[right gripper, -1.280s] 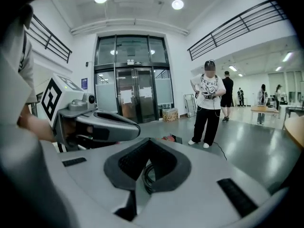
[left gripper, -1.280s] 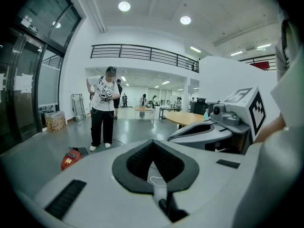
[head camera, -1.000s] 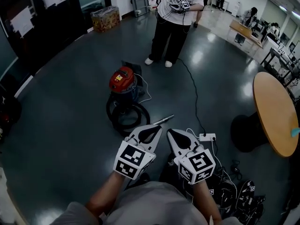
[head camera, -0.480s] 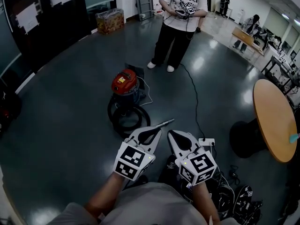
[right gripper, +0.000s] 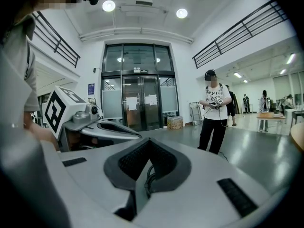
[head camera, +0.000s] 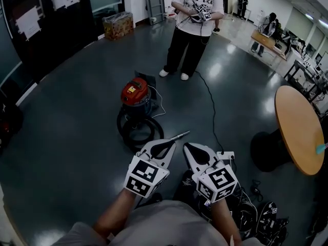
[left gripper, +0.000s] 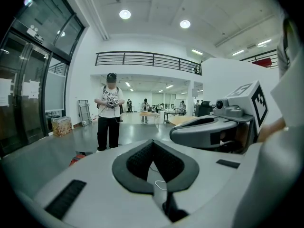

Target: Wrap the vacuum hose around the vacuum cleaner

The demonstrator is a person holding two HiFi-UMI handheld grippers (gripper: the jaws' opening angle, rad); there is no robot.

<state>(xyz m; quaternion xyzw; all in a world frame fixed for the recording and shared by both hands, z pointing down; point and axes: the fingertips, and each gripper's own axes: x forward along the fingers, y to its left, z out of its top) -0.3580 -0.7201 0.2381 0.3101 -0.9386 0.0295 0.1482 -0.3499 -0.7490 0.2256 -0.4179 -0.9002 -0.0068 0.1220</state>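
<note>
Already hose (head camera: 128,137) lies looped at vacuum cleaner (head camera: 134,92) base, wand tip (head camera: 179,135) jutting away; left gripper (head camera: 172,141), right gripper (head camera: 187,145) closed on nothing, well short of it: wrap done or merely heaped, unclear

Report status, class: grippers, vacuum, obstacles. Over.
Left gripper and right gripper shut, empty. Vacuum cleaner ahead on floor, hose looped at its base. Person stands beyond it; cable trails across floor.
</note>
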